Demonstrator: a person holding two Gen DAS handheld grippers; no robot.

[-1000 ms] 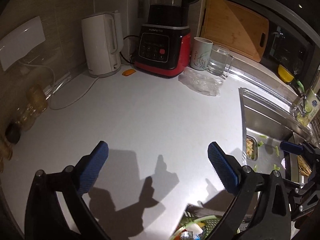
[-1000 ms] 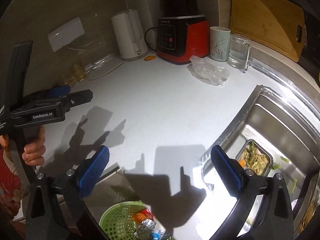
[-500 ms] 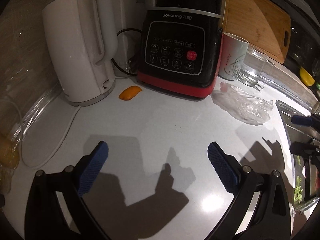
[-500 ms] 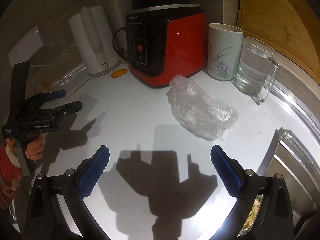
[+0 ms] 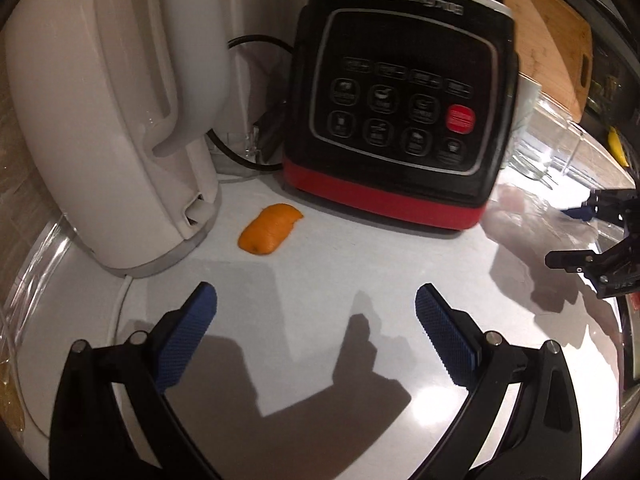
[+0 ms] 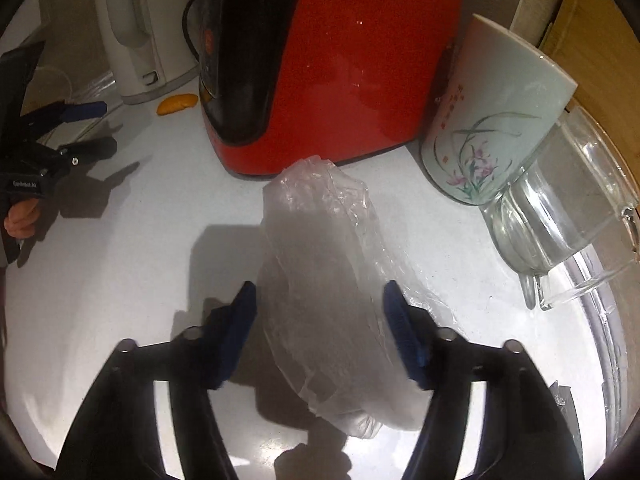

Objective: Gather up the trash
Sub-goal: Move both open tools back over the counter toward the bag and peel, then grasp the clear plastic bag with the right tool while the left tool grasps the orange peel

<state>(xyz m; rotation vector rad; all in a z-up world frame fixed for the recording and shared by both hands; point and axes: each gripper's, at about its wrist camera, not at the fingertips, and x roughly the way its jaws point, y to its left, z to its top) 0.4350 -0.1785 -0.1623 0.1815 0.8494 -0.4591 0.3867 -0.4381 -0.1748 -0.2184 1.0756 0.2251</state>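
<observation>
A crumpled clear plastic bag [image 6: 320, 272] lies on the white counter [image 6: 140, 260] in front of the red blender. My right gripper [image 6: 319, 296] is lowered over it, and its jaws are closing with the bag between the blue pads [image 6: 240, 328]; the bag does not look squeezed. An orange peel [image 5: 270, 228] rests between the kettle and the blender. My left gripper [image 5: 316, 308] hovers open just short of the peel, with nothing between its fingers. Each gripper shows at the other view's edge: the left gripper [image 6: 104, 126], the right gripper [image 5: 560, 236].
A white kettle [image 5: 112, 120] and the black-and-red blender [image 5: 400, 100] stand close behind the peel, cords between them. A flowered mug [image 6: 492, 128] and a glass jug [image 6: 560, 220] stand right of the bag. A wooden board [image 5: 552, 40] leans at the back right.
Both grippers moved forward and down toward the back of the counter. The left gripper came close to the orange peel. The right gripper's jaws narrowed around the plastic bag.
</observation>
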